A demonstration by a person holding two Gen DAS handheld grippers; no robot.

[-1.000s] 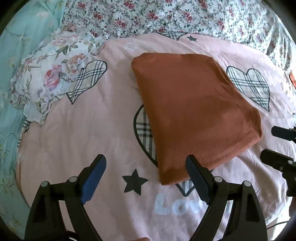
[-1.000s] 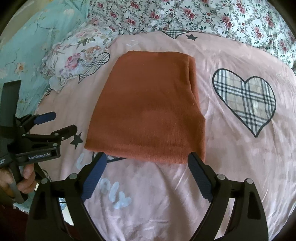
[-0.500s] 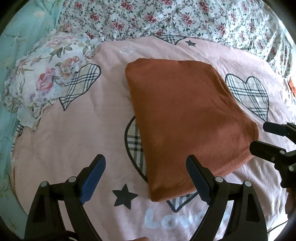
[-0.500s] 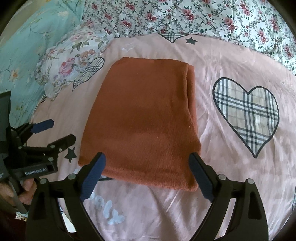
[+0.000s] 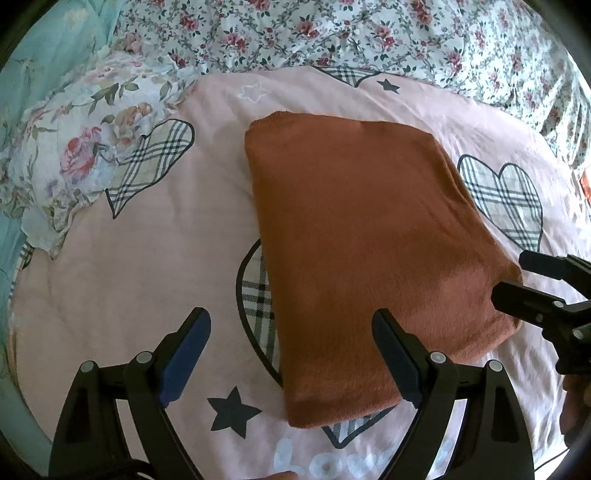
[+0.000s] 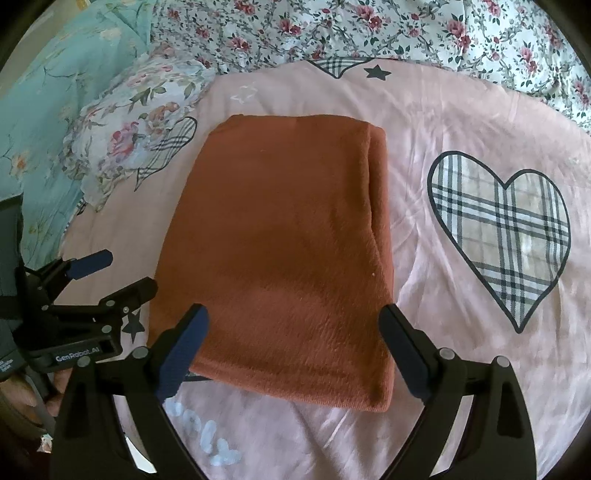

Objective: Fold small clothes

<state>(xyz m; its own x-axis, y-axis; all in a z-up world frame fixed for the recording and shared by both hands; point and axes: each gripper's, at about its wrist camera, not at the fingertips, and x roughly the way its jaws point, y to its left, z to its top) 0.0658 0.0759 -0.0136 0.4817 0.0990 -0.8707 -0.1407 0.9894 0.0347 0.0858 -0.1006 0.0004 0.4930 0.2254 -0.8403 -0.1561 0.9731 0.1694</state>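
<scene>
Both claws [image 5: 291, 354] [image 6: 293, 350] moved closer to folded rust garment [image 6: 280, 243], jaws apart, empty; floral pillow [image 5: 85, 155] nearby.

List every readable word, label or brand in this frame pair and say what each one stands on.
"GenRobot.AI": white print on the body of the left tongs, right wrist view.
"Lov": white letters on the pink duvet cover, near edge, left wrist view; the rest is hidden behind a finger.
Small white label below the brand print: too small to read.
The orange folded garment carries no text.

Rust-orange folded garment [image 6: 280, 243] sits on my pink sheet [image 6: 461, 387] with plaid hearts [image 6: 498, 236] and black stars [image 5: 231, 411]; floral quilt [image 5: 369, 33] behind, teal fabric [image 6: 44, 85] beside, blue pads [image 5: 184, 360].
</scene>
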